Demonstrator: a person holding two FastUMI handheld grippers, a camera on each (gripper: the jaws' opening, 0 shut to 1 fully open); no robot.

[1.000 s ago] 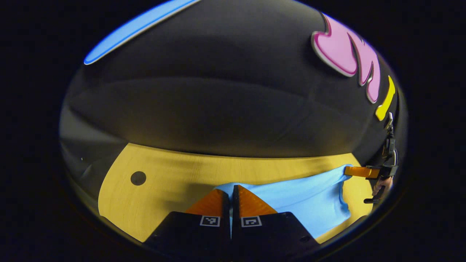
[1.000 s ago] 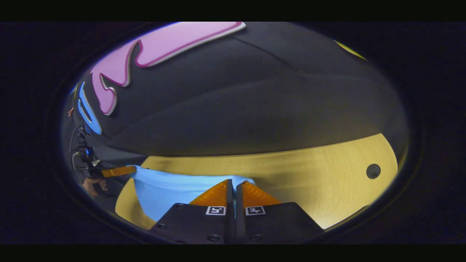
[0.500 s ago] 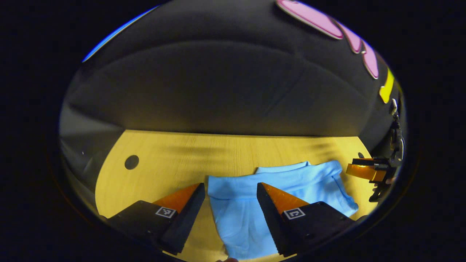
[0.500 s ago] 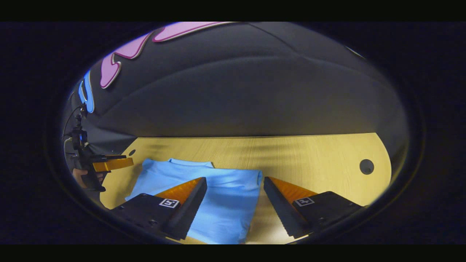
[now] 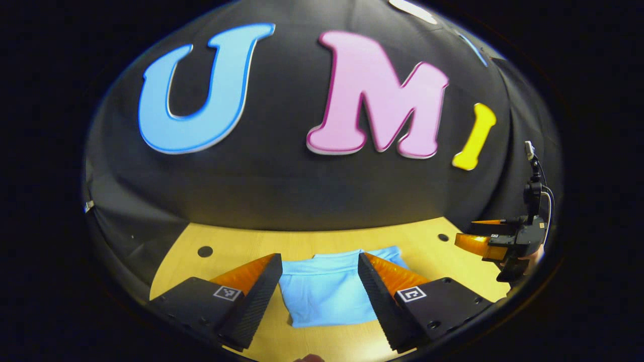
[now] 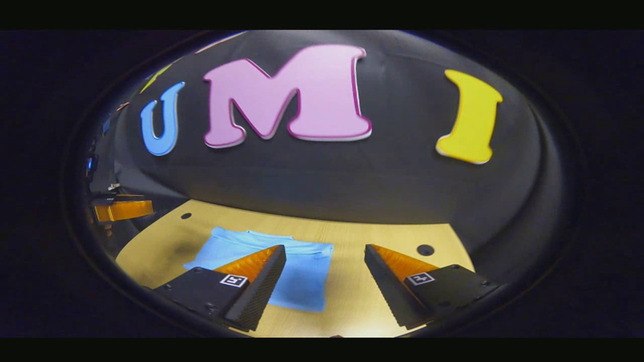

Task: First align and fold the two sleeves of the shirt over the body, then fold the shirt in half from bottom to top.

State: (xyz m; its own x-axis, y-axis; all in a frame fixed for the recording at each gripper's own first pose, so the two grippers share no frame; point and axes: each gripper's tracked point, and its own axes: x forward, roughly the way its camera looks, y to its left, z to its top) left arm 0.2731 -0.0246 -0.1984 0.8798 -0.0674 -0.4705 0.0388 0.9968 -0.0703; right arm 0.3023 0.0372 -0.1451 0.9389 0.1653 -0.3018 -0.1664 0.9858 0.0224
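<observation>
Shirt first: the light-blue cotton shirt lies flat on the pale wooden counter as a compact folded rectangle, collar edge toward the booth wall, with nothing gripping it. From the way it lies, sleeves tucked out of sight and the body doubled over, I'd judge both folds already made and the job close to finished.

What could still go wrong is small but real. The top layer is loose cloth resting on itself; if either tool dips back down and a finger catches the near edge, the fold would drag open or skew. A careless sweep across the counter would also slide the whole bundle, since nothing pins it.

The left hand-held gripper hangs above the near side of the shirt with its fingers spread wide, cloth visible through the gap, touching nothing and holding nothing. The right hand-held gripper is likewise wide open and empty, raised above the counter with the shirt's right edge lying under its left finger and bare wood under the gap. In the left gripper view that right tool also appears far off at the counter's edge, clear of the cloth.
</observation>
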